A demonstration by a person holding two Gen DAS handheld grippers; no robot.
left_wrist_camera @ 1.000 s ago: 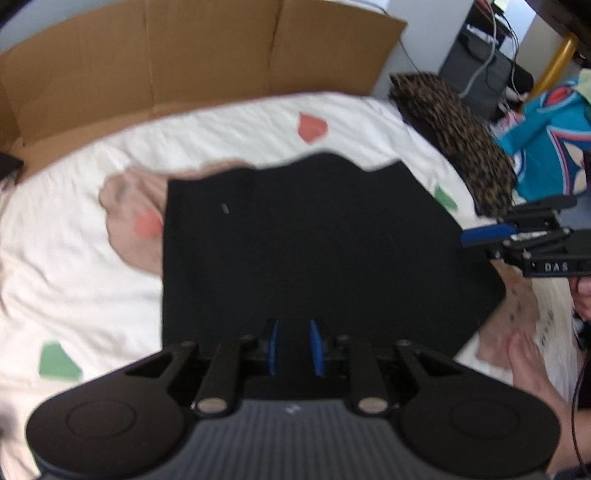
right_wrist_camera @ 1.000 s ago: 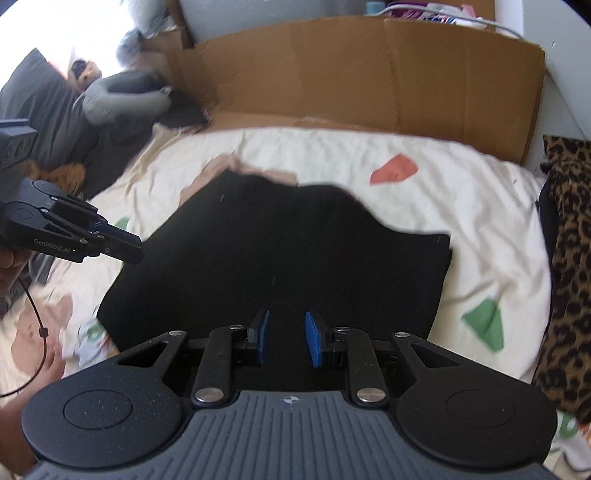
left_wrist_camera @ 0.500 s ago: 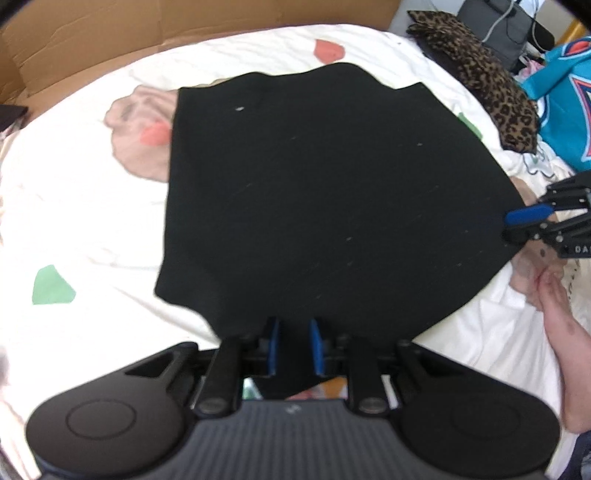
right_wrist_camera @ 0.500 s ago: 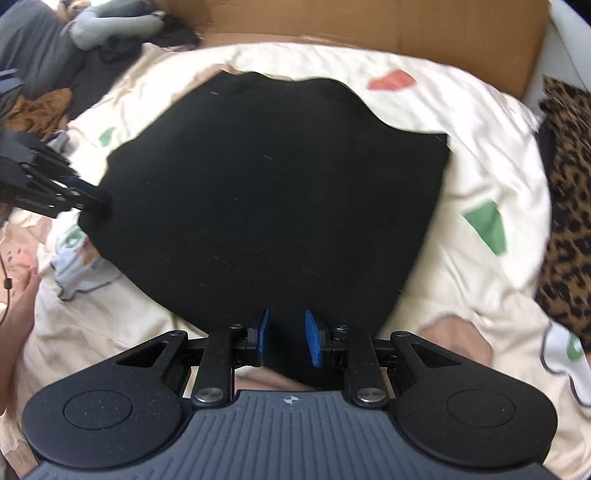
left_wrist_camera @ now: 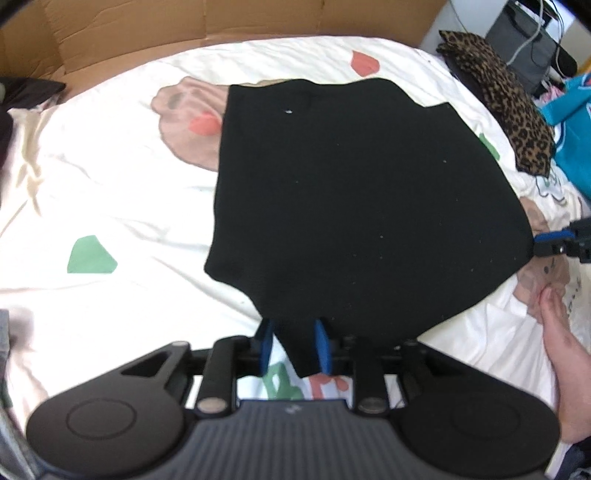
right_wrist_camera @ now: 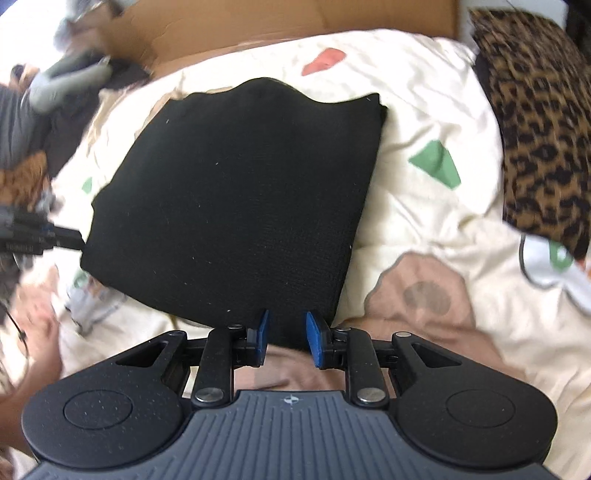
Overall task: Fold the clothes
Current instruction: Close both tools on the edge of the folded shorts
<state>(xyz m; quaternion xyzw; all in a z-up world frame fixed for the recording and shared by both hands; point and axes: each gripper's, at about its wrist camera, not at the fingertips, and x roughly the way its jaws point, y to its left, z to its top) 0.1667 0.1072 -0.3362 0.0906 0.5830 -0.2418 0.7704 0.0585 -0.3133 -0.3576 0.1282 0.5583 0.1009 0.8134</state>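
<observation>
A black garment (left_wrist_camera: 351, 203) lies spread in a folded slab on the white patterned bedsheet (left_wrist_camera: 92, 184). My left gripper (left_wrist_camera: 293, 347) is at its near corner. Its jaws are opening: the cloth tip hangs between the blue pads, with sheet showing beside the left pad. My right gripper (right_wrist_camera: 286, 336) is shut on the other near corner of the garment (right_wrist_camera: 240, 203), and cloth fills the gap between its pads. Each gripper also shows in the other view: the right gripper (left_wrist_camera: 550, 245) at the garment's right edge, the left gripper (right_wrist_camera: 62, 236) at its left edge.
Brown cardboard (left_wrist_camera: 184, 29) stands along the bed's far side. A leopard-print cushion (right_wrist_camera: 535, 129) lies to the right, with a teal item (left_wrist_camera: 572, 140) beyond it. Grey clothes (right_wrist_camera: 55, 85) are piled at the far left. A person's hand (left_wrist_camera: 557, 332) is near the bed's right edge.
Both grippers have come down and toward the near edge, laying the black garment flat on the sheet. The left jaws stand wider than half a second ago.
</observation>
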